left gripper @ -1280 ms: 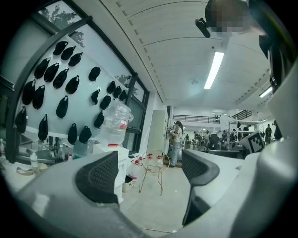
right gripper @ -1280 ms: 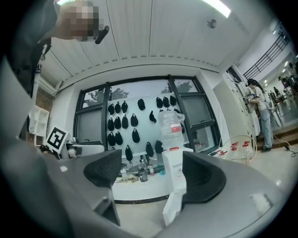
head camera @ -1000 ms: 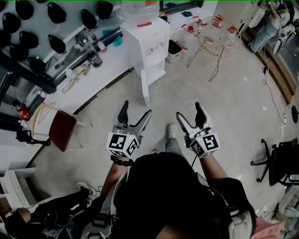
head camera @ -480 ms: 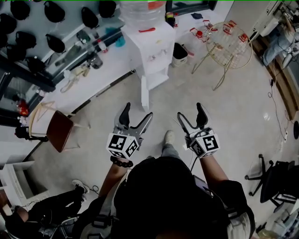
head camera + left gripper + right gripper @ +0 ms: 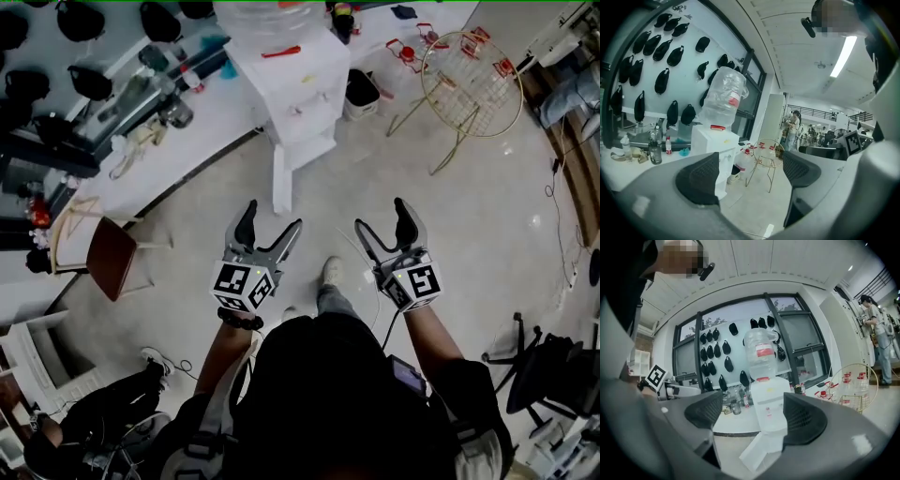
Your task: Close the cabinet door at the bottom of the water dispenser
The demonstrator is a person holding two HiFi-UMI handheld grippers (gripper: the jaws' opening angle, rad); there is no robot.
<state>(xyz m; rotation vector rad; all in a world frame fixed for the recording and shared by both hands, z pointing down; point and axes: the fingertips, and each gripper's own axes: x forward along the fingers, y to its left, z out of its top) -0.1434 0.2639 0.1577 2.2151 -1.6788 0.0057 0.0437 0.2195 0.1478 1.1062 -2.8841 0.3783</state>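
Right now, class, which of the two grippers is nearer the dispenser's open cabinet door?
The left gripper: in the head view it lines up with the swung-out white door; the right gripper sits farther to the side.

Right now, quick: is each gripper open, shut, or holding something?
Left gripper: open, holding nothing.
Right gripper: open, holding nothing.

Gold wire stand (image 5: pixel 472 82) upper rt; brown-seat chair (image 5: pixel 110 257) by white counter (image 5: pixel 202 136), left.
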